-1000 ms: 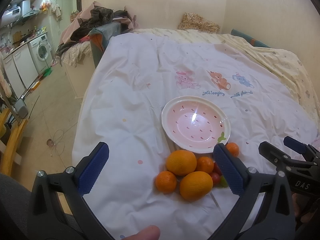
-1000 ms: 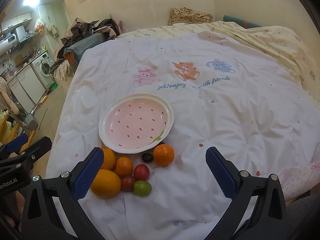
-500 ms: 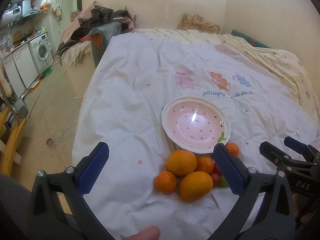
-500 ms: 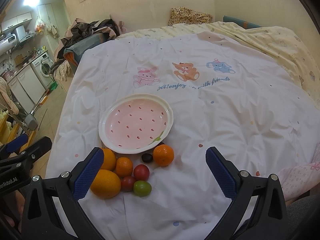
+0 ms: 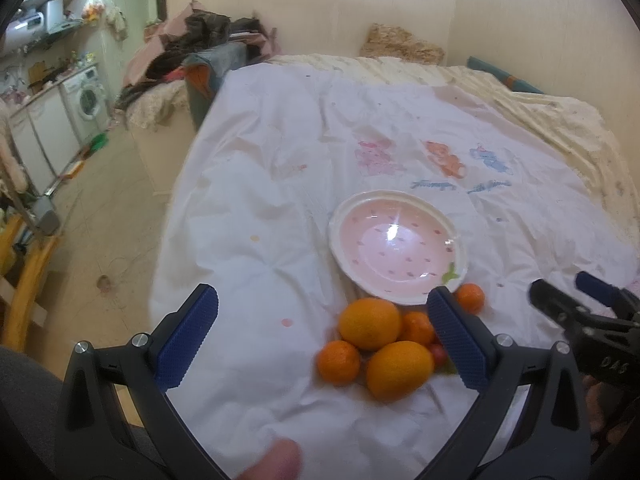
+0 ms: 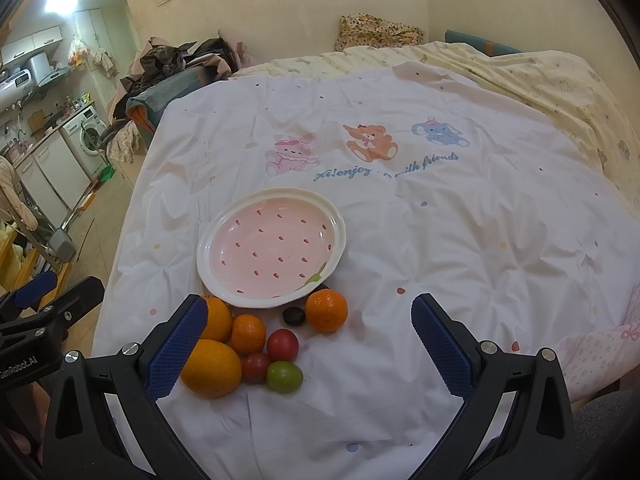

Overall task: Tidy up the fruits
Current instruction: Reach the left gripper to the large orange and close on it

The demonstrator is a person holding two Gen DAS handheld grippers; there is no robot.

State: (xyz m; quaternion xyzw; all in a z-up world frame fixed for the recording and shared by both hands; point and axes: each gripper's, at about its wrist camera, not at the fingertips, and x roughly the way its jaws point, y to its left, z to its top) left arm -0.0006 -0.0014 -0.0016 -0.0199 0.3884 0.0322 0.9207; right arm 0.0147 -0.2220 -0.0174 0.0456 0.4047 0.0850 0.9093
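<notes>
An empty pink plate [image 6: 224,248] with a white rim lies on the white bedspread; it also shows in the left wrist view [image 5: 344,240]. In front of it lies a cluster of fruit: two large oranges [image 6: 212,368] [image 6: 218,318], small mandarins [image 6: 248,334] [image 6: 326,310], two red tomatoes [image 6: 282,345], a green one [image 6: 284,377] and a dark fruit [image 6: 294,316]. My left gripper [image 5: 324,334] is open above the bedspread, left of the oranges [image 5: 370,323]. My right gripper [image 6: 306,346] is open and empty over the fruit.
The bedspread's [image 6: 440,220] left edge drops to the floor [image 5: 100,240]. A pile of clothes [image 6: 172,68] lies at the bed's far left corner. Pillows [image 6: 376,32] sit at the far wall. A washing machine [image 5: 90,100] stands far left.
The left wrist view has shifted slightly and is blurred by motion. The right gripper and the fruit have not moved.
</notes>
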